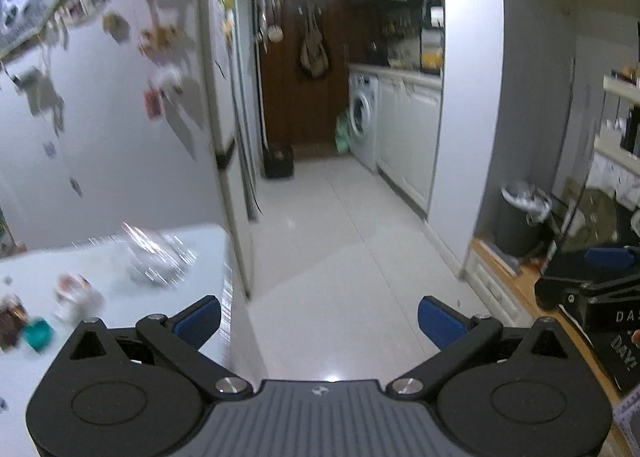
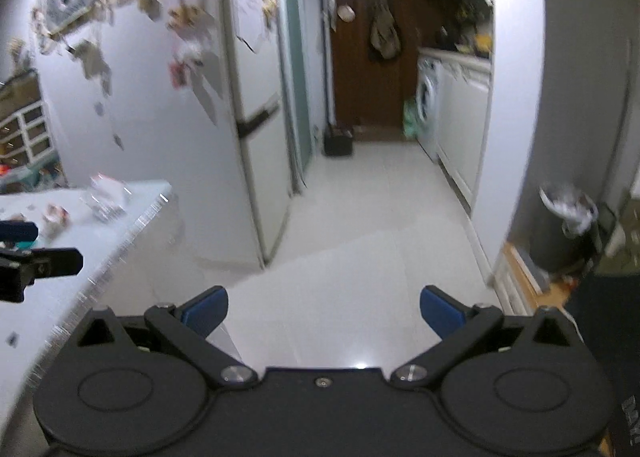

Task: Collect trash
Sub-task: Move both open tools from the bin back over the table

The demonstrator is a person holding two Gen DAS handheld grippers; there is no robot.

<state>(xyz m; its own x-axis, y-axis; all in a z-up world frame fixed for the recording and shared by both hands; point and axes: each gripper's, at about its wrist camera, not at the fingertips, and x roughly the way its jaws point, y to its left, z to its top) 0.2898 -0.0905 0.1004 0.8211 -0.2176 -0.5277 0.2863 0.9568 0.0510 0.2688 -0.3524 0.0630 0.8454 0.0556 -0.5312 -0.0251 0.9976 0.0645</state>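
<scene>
Both the left gripper (image 1: pixel 319 317) and right gripper (image 2: pixel 324 311) hang spread wide (nothing held) beside the littered table (image 1: pixel 208 253)

I am looking at a pale blue-white tabletop (image 1: pixel 120 277) on my left, where blurred bits are lying: a crumpled clear plastic wrapper (image 1: pixel 154 257), a small white and reddish scrap (image 1: pixel 76 297), a teal plastic piece (image 1: pixel 37 334) and a dark brown lump (image 1: pixel 10 323). A glossy white tiled floor (image 1: pixel 332 249) is carrying a dark grey bin (image 1: pixel 518 221).
</scene>
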